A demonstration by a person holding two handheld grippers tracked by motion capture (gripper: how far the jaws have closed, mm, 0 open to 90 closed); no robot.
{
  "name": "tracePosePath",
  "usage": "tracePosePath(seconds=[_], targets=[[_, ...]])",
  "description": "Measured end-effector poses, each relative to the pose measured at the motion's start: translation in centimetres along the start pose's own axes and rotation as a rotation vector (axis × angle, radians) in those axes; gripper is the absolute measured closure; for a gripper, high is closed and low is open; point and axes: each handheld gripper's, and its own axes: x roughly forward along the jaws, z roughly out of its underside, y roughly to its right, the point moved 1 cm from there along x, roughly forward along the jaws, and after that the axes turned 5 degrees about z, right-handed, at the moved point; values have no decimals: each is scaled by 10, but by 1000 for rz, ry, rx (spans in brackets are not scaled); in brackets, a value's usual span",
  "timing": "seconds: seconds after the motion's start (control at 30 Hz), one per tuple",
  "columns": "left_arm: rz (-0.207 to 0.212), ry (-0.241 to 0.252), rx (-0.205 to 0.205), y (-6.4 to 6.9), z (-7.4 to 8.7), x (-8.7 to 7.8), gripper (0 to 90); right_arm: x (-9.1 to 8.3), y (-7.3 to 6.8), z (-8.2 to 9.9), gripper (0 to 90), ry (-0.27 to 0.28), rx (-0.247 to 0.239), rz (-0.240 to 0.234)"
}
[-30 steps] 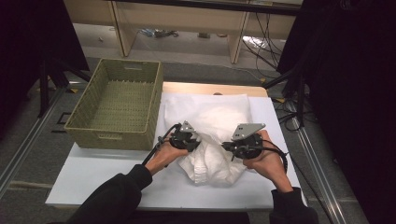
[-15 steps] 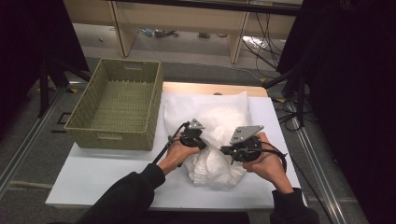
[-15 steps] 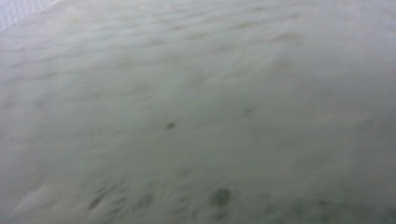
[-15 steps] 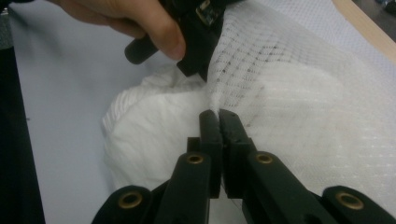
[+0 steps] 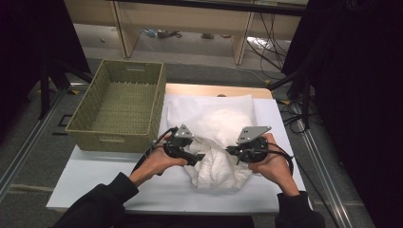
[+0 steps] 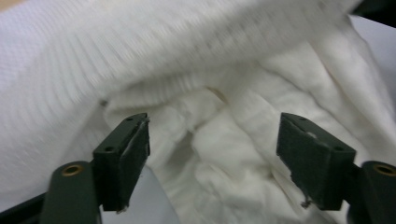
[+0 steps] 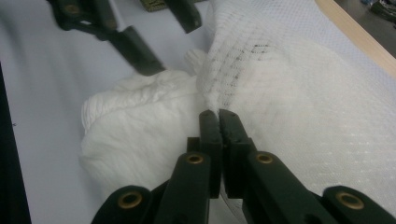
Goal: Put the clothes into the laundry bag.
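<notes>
So my right gripper (image 7: 218, 113) is pinched tight on a fold of the white cloth (image 5: 216, 142) bunched mid-table beside the basket (image 5: 119, 102), but my left gripper (image 6: 212, 161) has just been opening with nothing between the pads, so I'm worried one-sided pulling drags the bundle apart.

White knitted garment (image 5: 216, 142) spread across the white table, roughly at centre of the high view, reaching toward 12 o'clock up to the wooden edge. Flat and smooth in the far half; bunched into a thick, rumpled roll at the near end, toward 6 o'clock. Ribbed, open-mesh weave (image 7: 299, 93) seen close up, with a fluffy, creased inner layer (image 6: 224, 154) exposed beneath a lifted fold. Just right of the woven basket, at 3 o'clock from it.
</notes>
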Motion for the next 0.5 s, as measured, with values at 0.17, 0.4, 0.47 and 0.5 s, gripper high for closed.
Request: tracePosePath(seconds=[0.17, 0.4, 0.47, 0.5], targets=[[87, -48, 50, 19, 5, 24, 215, 1, 0, -1, 900, 5, -2, 6], [100, 5, 27, 17, -9, 54, 644, -1, -2, 0, 900, -8, 14, -27], [75, 61, 62, 19, -16, 53, 734, -4, -5, -2, 900, -5, -7, -54], [75, 61, 62, 19, -16, 53, 746, -4, -5, -2, 900, -5, -7, -54]])
